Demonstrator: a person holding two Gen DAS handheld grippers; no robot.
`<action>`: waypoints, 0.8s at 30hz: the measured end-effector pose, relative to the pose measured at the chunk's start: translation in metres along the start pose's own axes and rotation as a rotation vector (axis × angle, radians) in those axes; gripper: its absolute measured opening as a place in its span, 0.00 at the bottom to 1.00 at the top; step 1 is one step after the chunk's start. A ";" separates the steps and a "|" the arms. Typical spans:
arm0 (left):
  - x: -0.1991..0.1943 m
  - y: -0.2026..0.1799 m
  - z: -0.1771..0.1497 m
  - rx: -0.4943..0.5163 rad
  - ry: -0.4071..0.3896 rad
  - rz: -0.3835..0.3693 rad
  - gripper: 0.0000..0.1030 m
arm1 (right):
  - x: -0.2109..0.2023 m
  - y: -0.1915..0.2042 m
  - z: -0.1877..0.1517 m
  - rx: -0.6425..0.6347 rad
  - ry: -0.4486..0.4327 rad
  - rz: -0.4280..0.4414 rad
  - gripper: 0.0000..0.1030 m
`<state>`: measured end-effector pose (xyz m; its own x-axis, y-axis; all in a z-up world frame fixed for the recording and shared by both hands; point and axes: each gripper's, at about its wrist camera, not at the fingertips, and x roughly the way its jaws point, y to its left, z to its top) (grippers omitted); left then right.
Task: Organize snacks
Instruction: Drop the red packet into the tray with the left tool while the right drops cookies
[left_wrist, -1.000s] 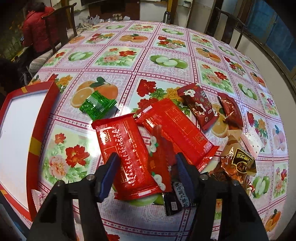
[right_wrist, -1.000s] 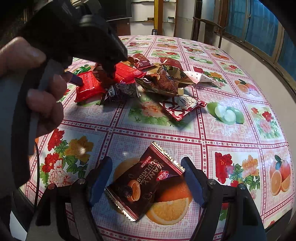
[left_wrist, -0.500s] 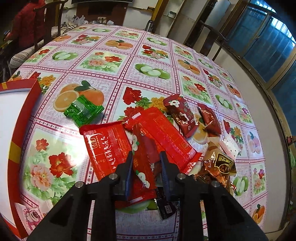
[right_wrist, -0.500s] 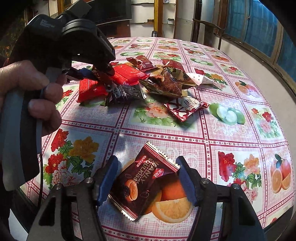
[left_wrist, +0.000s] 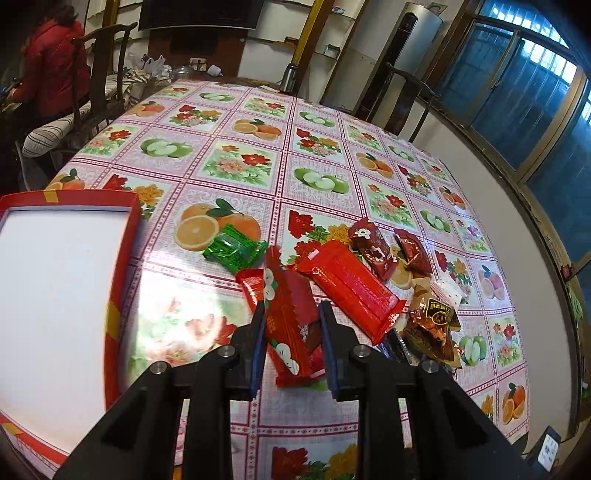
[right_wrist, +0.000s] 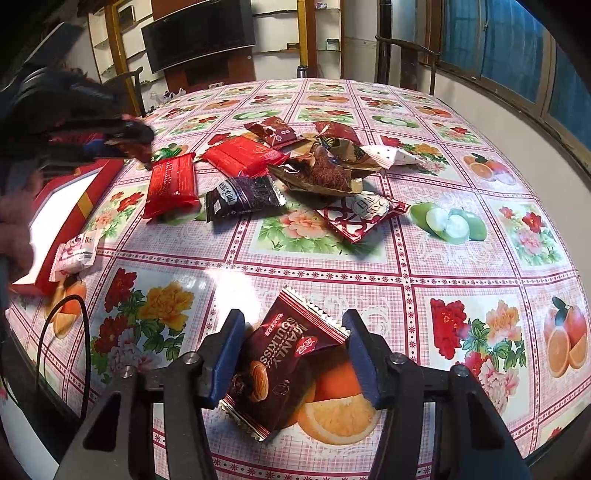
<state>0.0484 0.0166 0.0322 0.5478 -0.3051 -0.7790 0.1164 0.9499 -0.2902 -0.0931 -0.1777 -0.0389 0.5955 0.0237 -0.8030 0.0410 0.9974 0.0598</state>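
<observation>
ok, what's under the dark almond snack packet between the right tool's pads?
Under the almond snack packet lies the tablecloth, its printed orange slices showing at the packet's right edge. Anything else beneath is covered.

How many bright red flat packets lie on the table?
2: one bright red packet nearest the red box, a second bright red packet beyond it at the pile's edge. Others may be hidden.
</observation>
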 end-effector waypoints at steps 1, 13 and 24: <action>-0.010 0.006 0.000 0.007 -0.011 0.006 0.24 | 0.001 0.000 0.001 -0.001 0.001 -0.003 0.55; -0.099 0.124 -0.014 0.090 -0.078 0.187 0.25 | 0.009 0.027 0.016 -0.035 0.046 0.062 0.16; -0.097 0.190 -0.039 0.102 0.001 0.233 0.60 | 0.009 0.094 0.062 0.000 0.074 0.435 0.17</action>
<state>-0.0146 0.2241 0.0309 0.5688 -0.0773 -0.8188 0.0705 0.9965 -0.0450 -0.0341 -0.0877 -0.0036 0.4985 0.4460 -0.7433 -0.2011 0.8936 0.4014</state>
